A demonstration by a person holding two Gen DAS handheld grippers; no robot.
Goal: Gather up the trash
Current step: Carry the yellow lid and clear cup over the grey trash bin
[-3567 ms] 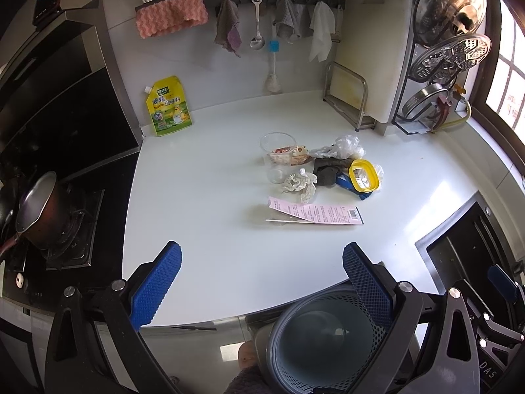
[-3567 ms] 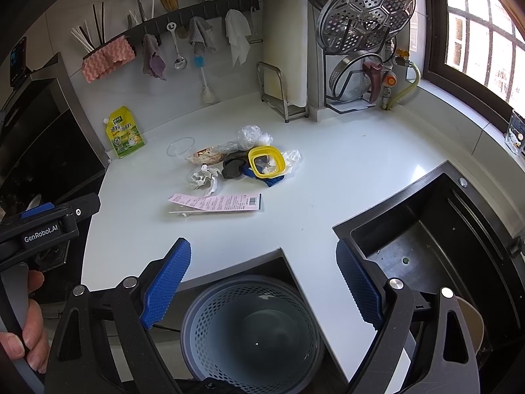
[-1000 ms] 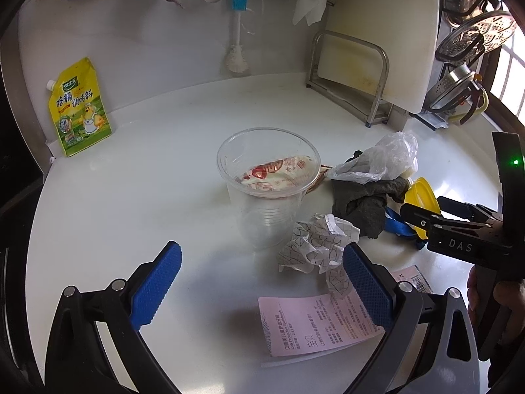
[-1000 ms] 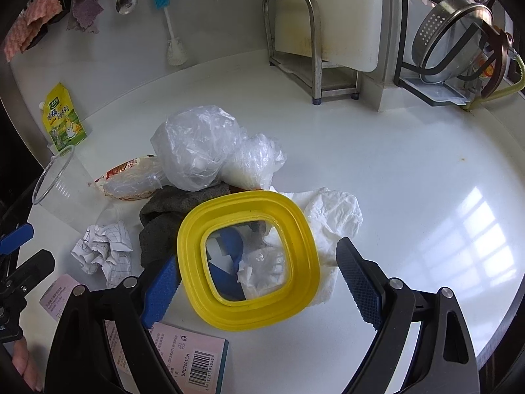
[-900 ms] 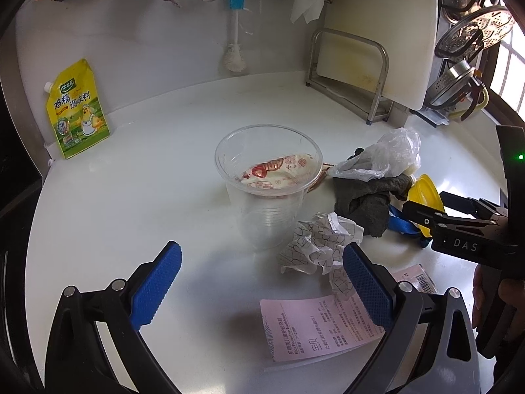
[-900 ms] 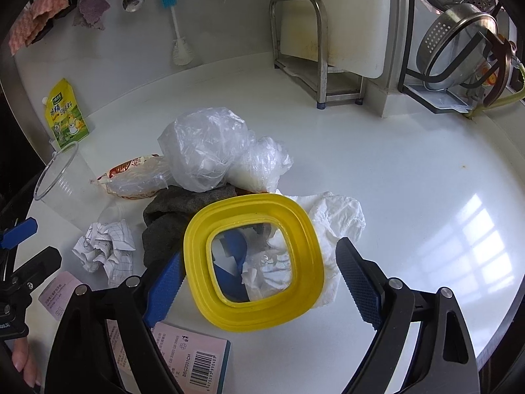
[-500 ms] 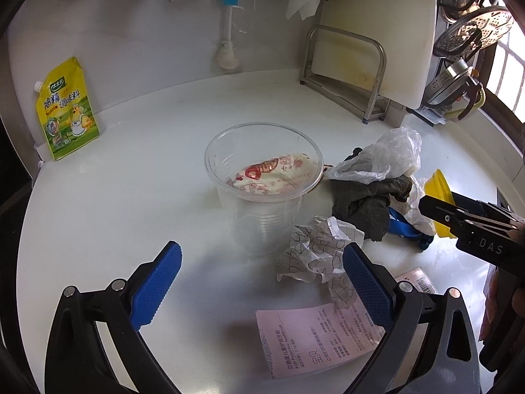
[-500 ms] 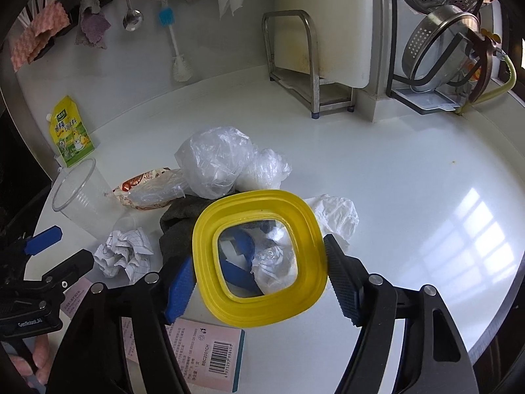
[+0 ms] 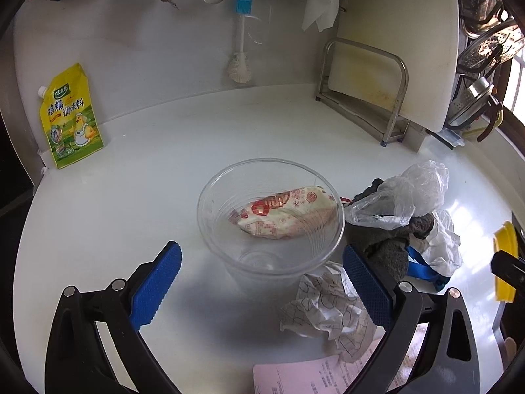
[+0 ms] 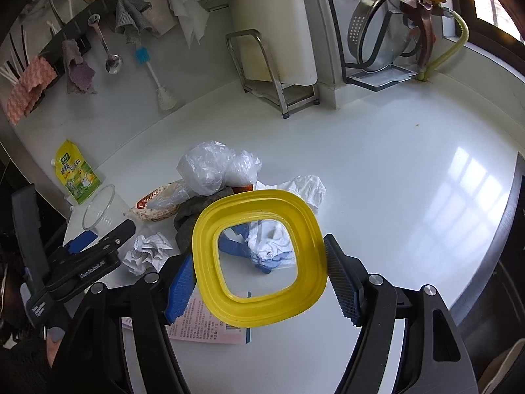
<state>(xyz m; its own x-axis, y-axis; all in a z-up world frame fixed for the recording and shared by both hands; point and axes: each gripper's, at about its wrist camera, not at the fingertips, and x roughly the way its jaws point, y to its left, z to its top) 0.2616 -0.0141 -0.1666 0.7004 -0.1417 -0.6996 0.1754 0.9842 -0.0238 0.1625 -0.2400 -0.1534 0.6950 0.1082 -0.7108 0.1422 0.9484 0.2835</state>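
A pile of trash lies on the white counter point(image 10: 393, 164). My right gripper point(image 10: 259, 269) is shut on a yellow square lid point(image 10: 210, 256) with a clear centre and holds it above the pile. My left gripper point(image 9: 262, 269) is open, its fingers on either side of a clear plastic cup point(image 9: 229, 193). A red-and-white wrapper point(image 9: 288, 216) lies behind the cup. Crumpled paper point(image 9: 328, 305), a dark rag point(image 9: 384, 252), a clear plastic bag point(image 9: 413, 193), white tissue point(image 10: 305, 187), blue scraps point(image 10: 236, 246) and a pink receipt point(image 9: 295, 377) lie around it.
A yellow seasoning pouch point(image 9: 69, 118) leans on the back wall. A cutting board in a metal rack point(image 9: 377, 92) stands at the back right, with a pot-lid rack point(image 10: 387, 39) beside it. Brush, spoon and cloths hang on the wall. A dark sink edge point(image 10: 512, 229) lies far right.
My right gripper closed on the yellow lid and lifted it off the pile. My left gripper moved forward until its fingers straddle the clear cup.
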